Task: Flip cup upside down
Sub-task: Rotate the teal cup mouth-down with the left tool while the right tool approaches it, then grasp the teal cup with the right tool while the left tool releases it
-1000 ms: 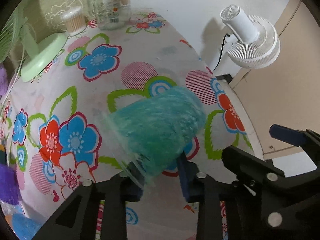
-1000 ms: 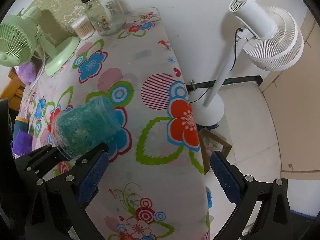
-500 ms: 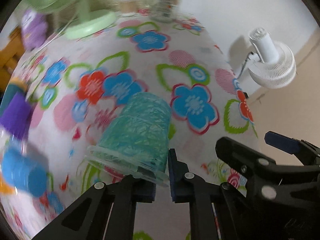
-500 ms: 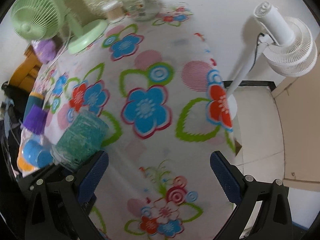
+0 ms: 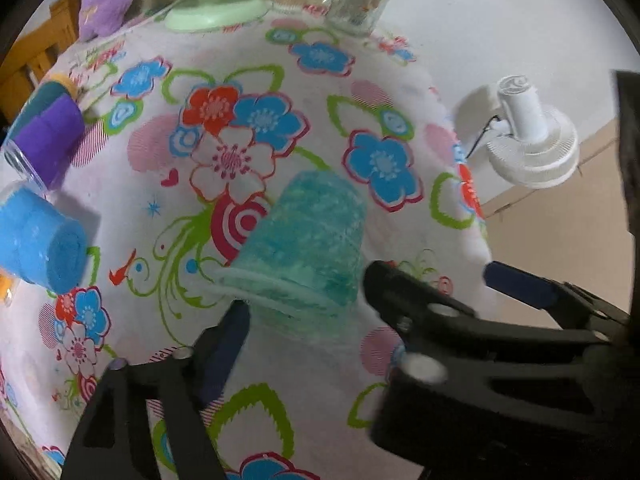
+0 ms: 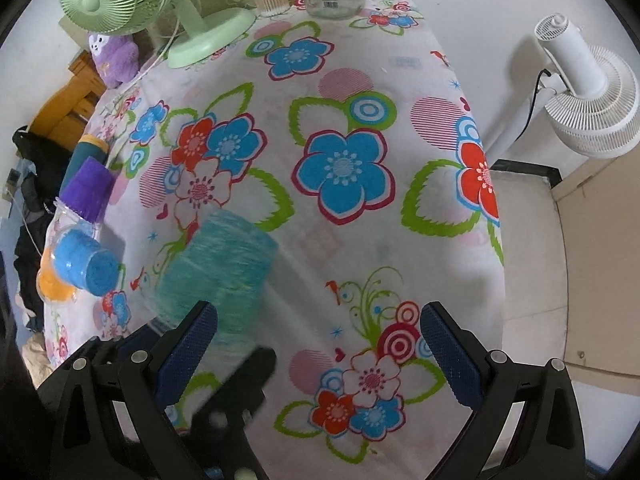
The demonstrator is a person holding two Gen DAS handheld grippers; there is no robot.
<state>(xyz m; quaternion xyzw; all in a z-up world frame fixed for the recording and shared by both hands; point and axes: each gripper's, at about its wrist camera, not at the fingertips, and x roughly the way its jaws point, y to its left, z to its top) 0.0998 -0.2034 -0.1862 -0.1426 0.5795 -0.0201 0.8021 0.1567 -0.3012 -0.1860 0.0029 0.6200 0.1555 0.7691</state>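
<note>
The teal cup [image 5: 308, 248] is sitting mouth-down on the flowered tablecloth [image 5: 380, 92], its rim toward the camera and its closed base pointing up and away, near the front of the table. The left gripper [image 5: 304, 300] is hovering at that rim with its jaws spread to either side of the cup; one blue pad [image 5: 224, 344] is showing just below the rim's left edge, and whether it is touching the plastic cannot be told through the blur. The right gripper [image 6: 318, 344] is hanging wide open over bare cloth just right of the cup, pinching nothing. Judging by the cup's pose, the flip looks all but done, and the step in hand is the release: it would be best done by opening both jaws evenly and drawing straight back along the fingers, so neither pad is dragging the light rim sideways or tipping it. To the left, a blue cup [image 5: 40, 240] and a purple cup [image 5: 48, 140] are lying well apart from it, while a green fan [image 6: 120, 0] and a glass jar [image 5: 360, 0] are standing at the far end.
</note>
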